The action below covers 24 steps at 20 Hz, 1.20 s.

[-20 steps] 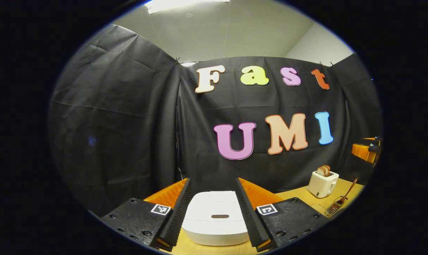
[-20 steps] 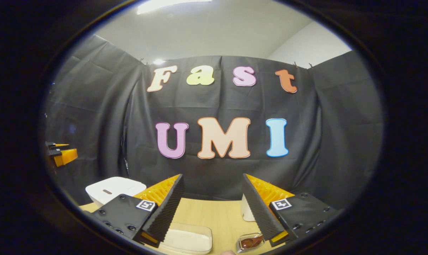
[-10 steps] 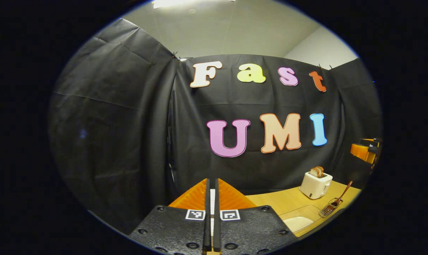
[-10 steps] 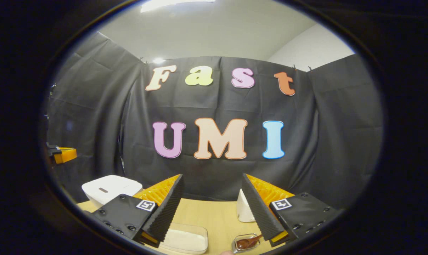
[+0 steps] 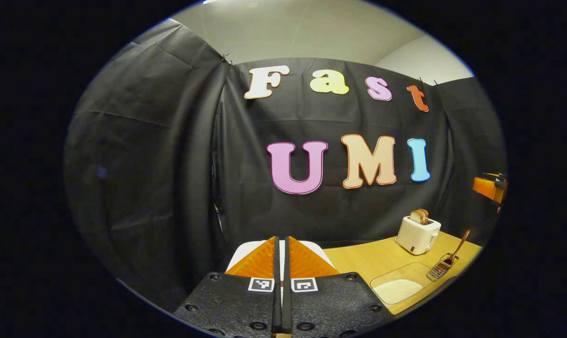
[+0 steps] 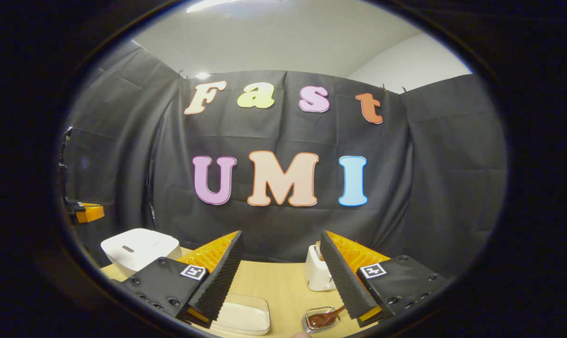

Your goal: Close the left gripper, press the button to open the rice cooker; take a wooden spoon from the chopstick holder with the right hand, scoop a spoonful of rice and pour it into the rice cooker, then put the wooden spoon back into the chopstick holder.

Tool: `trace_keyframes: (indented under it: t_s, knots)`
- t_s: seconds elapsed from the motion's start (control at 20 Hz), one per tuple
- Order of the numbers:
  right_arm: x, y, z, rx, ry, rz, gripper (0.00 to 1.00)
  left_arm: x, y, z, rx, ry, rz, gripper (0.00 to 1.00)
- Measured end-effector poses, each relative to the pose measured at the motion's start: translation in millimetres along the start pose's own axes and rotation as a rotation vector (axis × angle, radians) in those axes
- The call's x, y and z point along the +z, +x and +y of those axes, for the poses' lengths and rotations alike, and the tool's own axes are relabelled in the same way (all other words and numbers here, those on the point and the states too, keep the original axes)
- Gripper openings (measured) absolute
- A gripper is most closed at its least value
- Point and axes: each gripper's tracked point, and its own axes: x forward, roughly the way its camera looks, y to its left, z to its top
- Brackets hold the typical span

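The left gripper (image 5: 281,253) has its jaws closed, aimed at the rice cooker (image 6: 140,246) (lid down); press squarely on the button. The right gripper (image 6: 280,256) waits with jaws open.

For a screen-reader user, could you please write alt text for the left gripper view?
The left gripper is shut, fingers together, aimed at the white rice cooker on the wooden table. To the right sit a clear tray of rice, a toaster and a wooden spoon in its holder.
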Motion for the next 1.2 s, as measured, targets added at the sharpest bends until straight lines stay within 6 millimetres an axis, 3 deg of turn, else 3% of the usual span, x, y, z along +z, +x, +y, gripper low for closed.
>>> trace_keyframes:
  t_s: [0.3,0.8,1.05,1.2]
  knots:
    - [-7,0,-13,-0.049,-0.004,0.020,1.00,-44,24,0,-0.037,-0.030,0.091,0.00]
    - [-10,1,-14,-0.064,-0.038,0.037,1.00,-110,42,2,-0.059,-0.047,0.248,0.00]
    - [-11,4,-14,-0.063,-0.049,0.037,1.00,-130,41,0,-0.060,-0.045,0.299,0.00]
    - [-9,5,-14,-0.062,-0.045,0.030,1.00,-130,42,1,-0.046,-0.037,0.285,0.00]
